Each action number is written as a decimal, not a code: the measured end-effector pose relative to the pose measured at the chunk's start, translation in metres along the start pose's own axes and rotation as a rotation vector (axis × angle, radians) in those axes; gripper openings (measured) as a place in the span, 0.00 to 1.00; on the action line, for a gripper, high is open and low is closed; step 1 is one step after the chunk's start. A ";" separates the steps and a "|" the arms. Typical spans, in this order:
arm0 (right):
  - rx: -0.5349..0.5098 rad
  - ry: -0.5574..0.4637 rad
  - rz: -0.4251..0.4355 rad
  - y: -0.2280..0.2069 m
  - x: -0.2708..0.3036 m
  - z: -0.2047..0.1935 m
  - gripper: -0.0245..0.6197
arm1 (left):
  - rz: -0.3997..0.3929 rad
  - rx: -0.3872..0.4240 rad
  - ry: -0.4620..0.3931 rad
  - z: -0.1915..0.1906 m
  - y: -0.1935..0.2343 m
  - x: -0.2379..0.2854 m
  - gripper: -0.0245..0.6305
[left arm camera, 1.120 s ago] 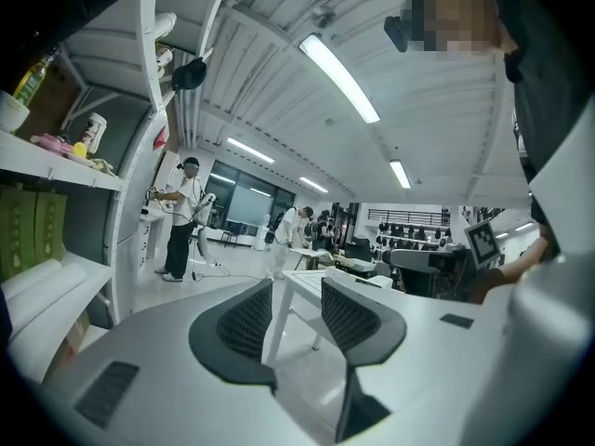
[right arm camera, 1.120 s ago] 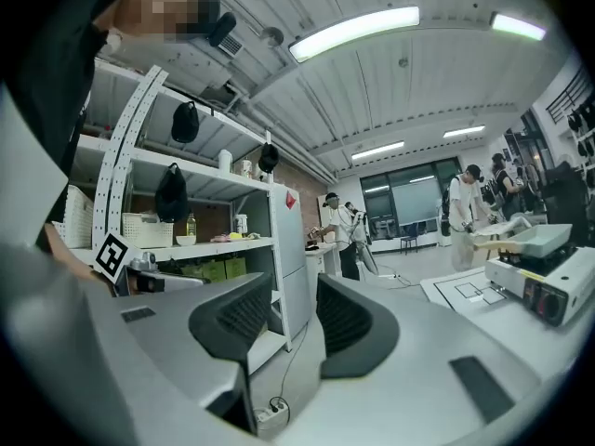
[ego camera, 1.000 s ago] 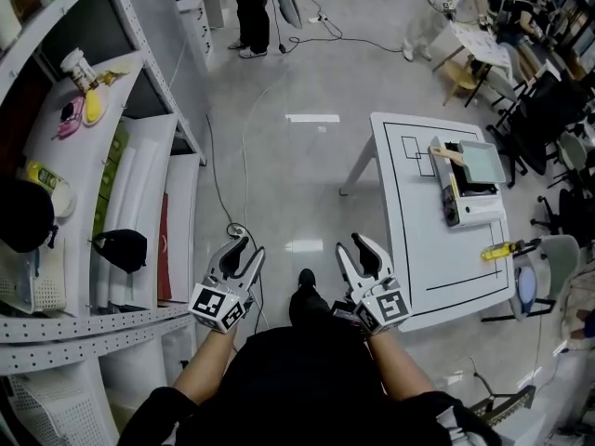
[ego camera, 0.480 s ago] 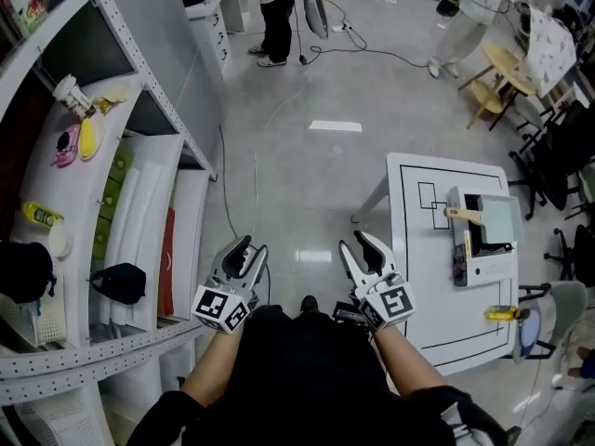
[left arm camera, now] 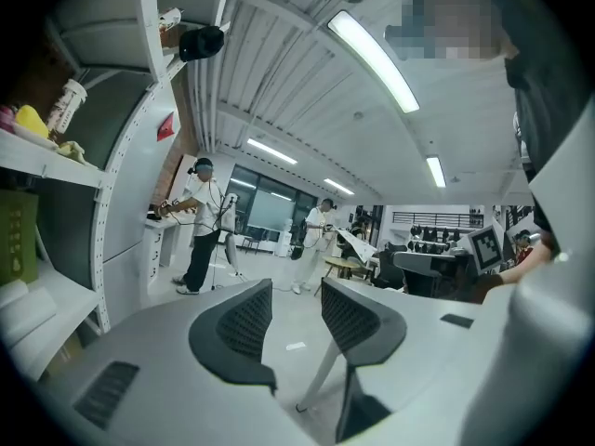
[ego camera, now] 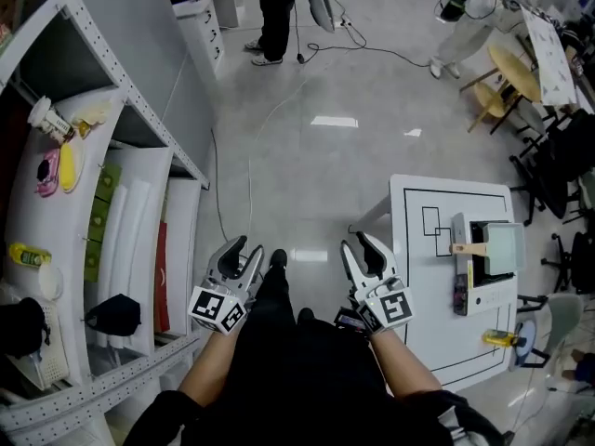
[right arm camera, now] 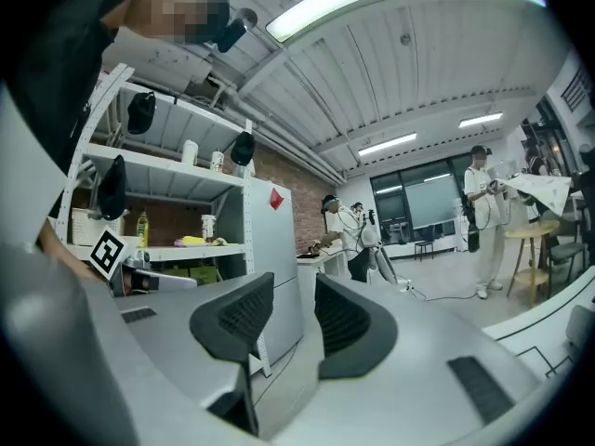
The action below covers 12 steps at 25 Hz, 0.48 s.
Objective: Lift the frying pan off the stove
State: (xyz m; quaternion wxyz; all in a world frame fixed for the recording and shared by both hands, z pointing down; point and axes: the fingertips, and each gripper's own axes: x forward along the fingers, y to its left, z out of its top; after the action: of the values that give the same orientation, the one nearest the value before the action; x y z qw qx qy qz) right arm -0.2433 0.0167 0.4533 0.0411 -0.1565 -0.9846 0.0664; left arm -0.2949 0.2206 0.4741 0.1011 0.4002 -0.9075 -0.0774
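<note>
In the head view a square pale-green frying pan [ego camera: 505, 246] with a wooden handle [ego camera: 465, 248] sits on a small white stove [ego camera: 481, 286], on a white table [ego camera: 418, 277] at the right. My left gripper [ego camera: 244, 249] and right gripper [ego camera: 358, 244] are held in front of my body over the floor, well to the left of the stove. Both are open with nothing between their fingers. The left gripper view shows its jaws [left arm camera: 296, 309] apart against the room, and the right gripper view shows its jaws [right arm camera: 294, 297] apart against a shelf.
A tall white shelving rack [ego camera: 139, 203] with bottles and bags fills the left. A cable [ego camera: 249, 156] runs along the floor ahead. People [ego camera: 274, 7] stand at the back. Chairs and a round wooden table [ego camera: 516, 72] crowd the far right. A yellow item [ego camera: 498, 338] lies on the table's near end.
The table with the stove and pan has slid lower and further right in the head view as I move. Both grippers keep the same open pose.
</note>
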 end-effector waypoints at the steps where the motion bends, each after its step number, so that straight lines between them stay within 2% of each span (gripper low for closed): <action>1: 0.004 0.004 -0.017 -0.009 0.008 -0.001 0.28 | -0.007 -0.003 0.004 0.000 0.008 0.011 0.29; 4: 0.016 0.018 -0.055 -0.029 0.038 -0.001 0.28 | -0.036 0.003 0.013 0.009 0.032 0.044 0.29; 12: -0.004 0.003 -0.088 -0.055 0.119 0.026 0.28 | -0.098 0.006 0.022 0.047 0.098 0.117 0.29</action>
State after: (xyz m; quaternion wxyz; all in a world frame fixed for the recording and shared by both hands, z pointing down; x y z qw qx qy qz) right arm -0.3754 -0.0009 0.4425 0.0449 -0.1129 -0.9906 0.0623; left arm -0.4530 0.2016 0.4649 0.1059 0.4453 -0.8859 -0.0752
